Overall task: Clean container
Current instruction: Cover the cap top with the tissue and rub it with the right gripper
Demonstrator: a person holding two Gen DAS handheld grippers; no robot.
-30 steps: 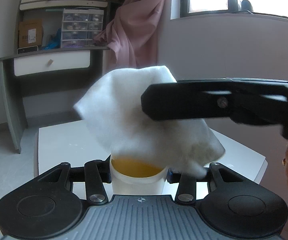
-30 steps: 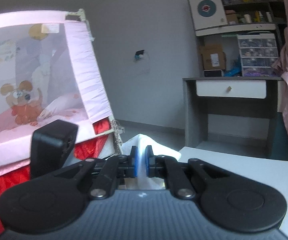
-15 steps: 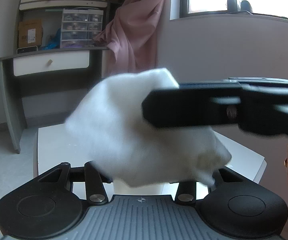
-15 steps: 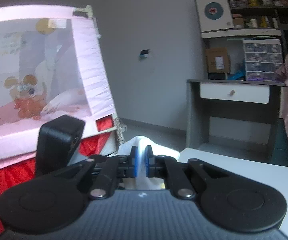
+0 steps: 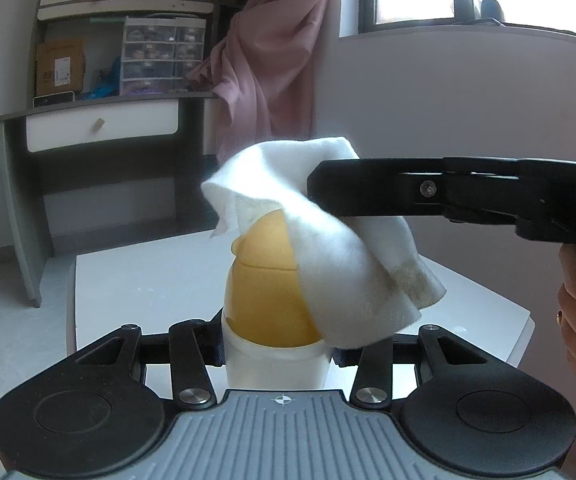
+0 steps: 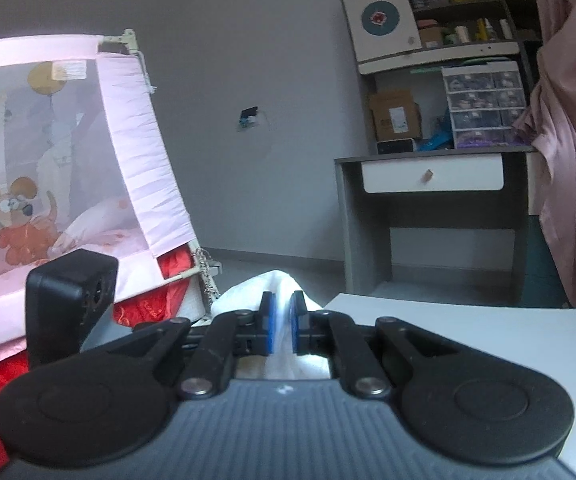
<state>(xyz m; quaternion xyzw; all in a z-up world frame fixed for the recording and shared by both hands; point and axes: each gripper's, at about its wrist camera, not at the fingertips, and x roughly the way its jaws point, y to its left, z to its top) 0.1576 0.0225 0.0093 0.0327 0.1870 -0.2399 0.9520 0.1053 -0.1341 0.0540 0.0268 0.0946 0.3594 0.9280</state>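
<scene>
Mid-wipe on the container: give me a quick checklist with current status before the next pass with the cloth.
1. Left gripper holding the container: ok, fingers on both sides of its white base.
2. Right gripper holding the white cloth: ok, cloth pinched between the blue pads.
3. Cloth touching the container: ok, it drapes over the yellow lid on the right side.
4. Lid fully seated: cannot tell, the cloth hides part of it.
5. Clean cloth area left: ok, only one corner shows a brownish stain.
6. Container over the white table: ok.
</scene>
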